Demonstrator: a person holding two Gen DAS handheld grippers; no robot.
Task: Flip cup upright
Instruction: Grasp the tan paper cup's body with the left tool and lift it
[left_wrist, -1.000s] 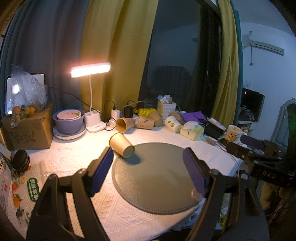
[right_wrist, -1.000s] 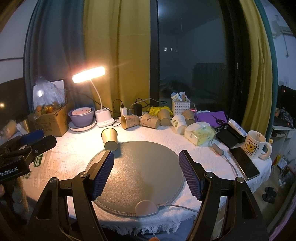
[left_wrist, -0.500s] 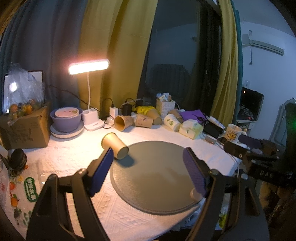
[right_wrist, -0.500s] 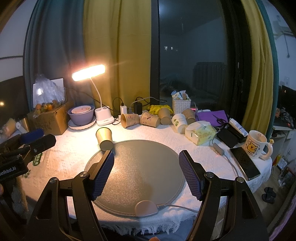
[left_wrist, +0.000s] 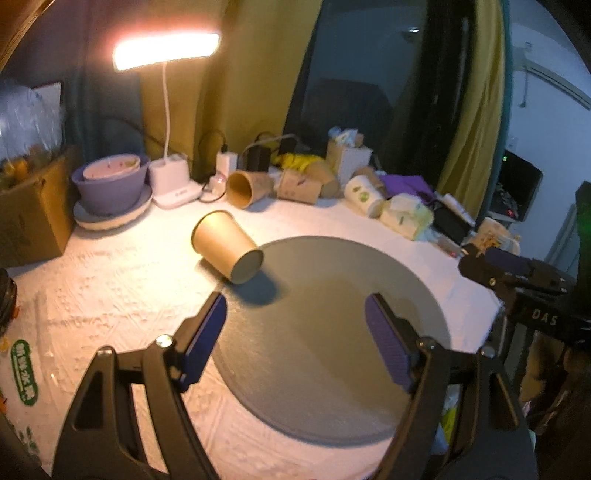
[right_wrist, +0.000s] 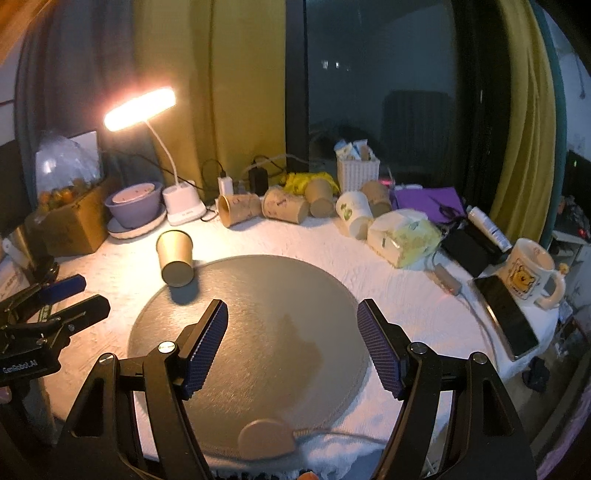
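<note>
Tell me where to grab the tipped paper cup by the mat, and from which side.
Grip the paper cup across its tapered side wall, mid-body. It lies on its side, base toward the grey mat, so come from above with the open left gripper, probably the nearer one.

A lived-in home room at night; yellow curtains frame a dark window; a lit desk lamp shines on a cloth-covered desk cluttered with a cartoon mug, tissue pack, stacked bowls, and a wall air conditioner.

Two wrist views, shared round mat
</note>
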